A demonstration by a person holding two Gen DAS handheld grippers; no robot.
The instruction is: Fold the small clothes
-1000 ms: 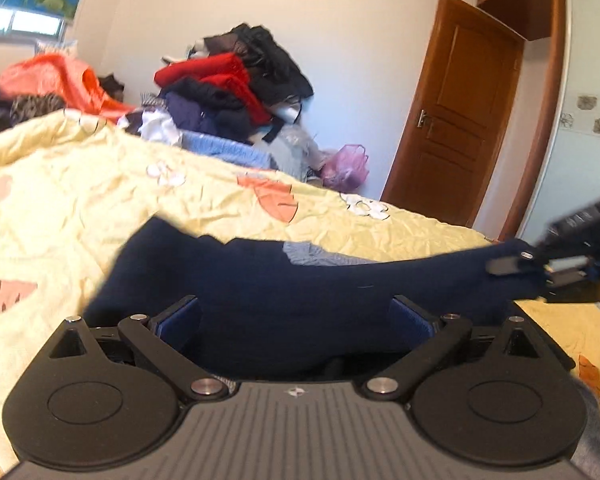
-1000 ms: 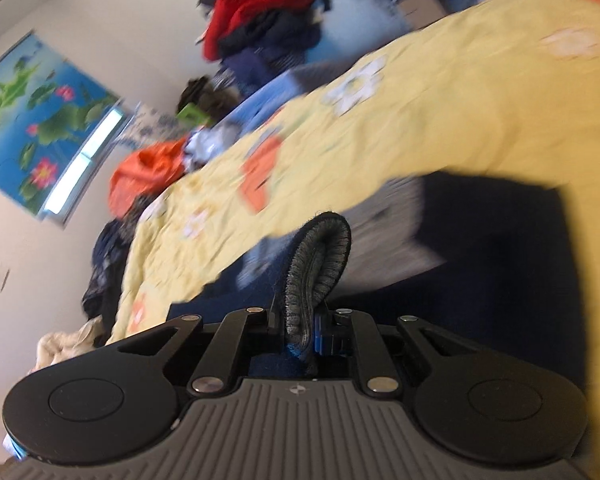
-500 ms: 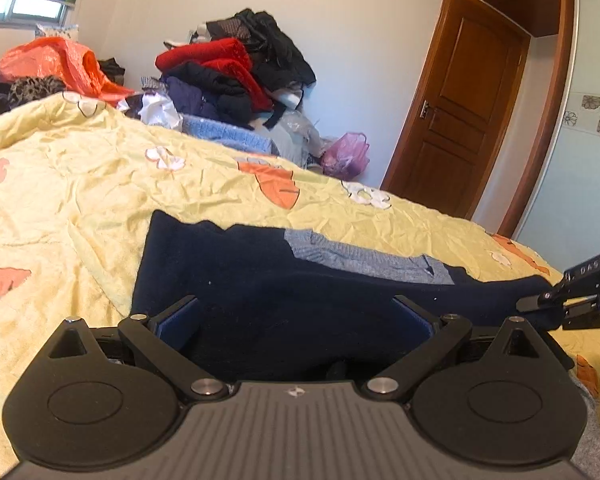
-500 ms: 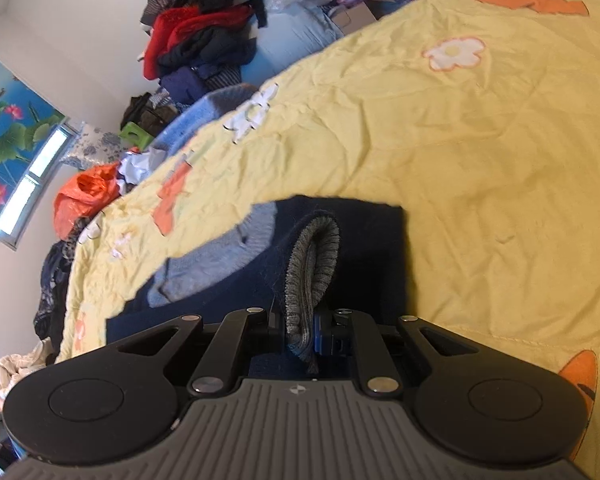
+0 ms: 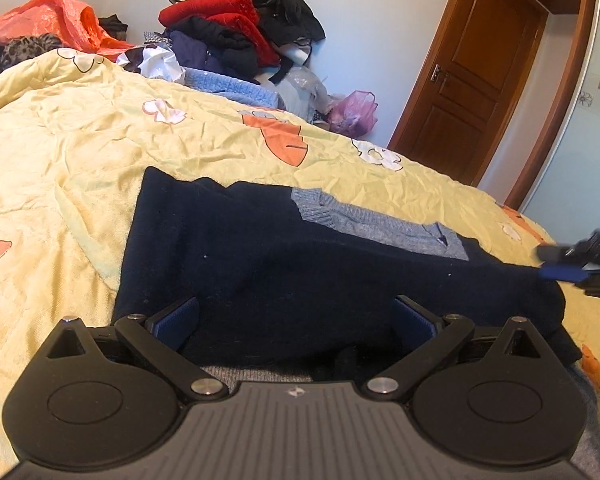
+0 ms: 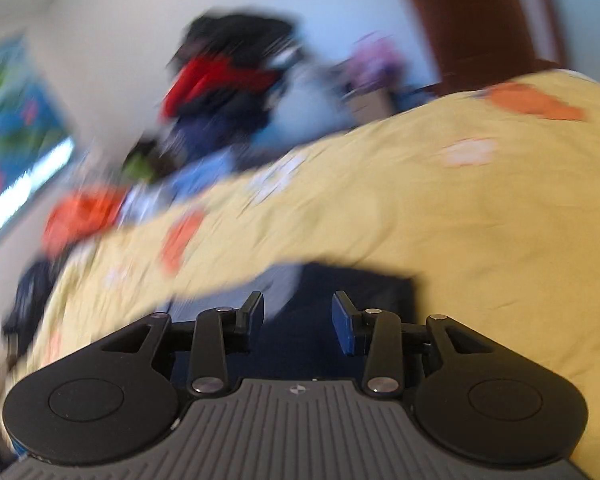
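Observation:
A navy sweater (image 5: 300, 272) with a grey ribbed collar (image 5: 364, 224) lies folded on the yellow bedspread (image 5: 80, 160). My left gripper (image 5: 296, 316) hovers low over its near edge, jaws wide and open, pads pressing on nothing. In the left wrist view my right gripper (image 5: 544, 262) sits at the sweater's right end, just off the cloth. The right wrist view is blurred. There my right gripper (image 6: 298, 316) has its jaws opening with nothing between the pads, and the sweater (image 6: 364, 292) lies flat beyond them.
A tall pile of red, black and blue clothes (image 5: 228, 32) stands at the far side of the bed. An orange bag (image 5: 60, 20) lies far left, a pink bag (image 5: 354, 112) by the wall. A brown door (image 5: 472, 80) is at the right.
My right gripper let go of the grey ribbed cuff it pinched and its jaws parted. It drew back and rolled. The sleeve end now lies flat on the sweater. The left gripper barely moved.

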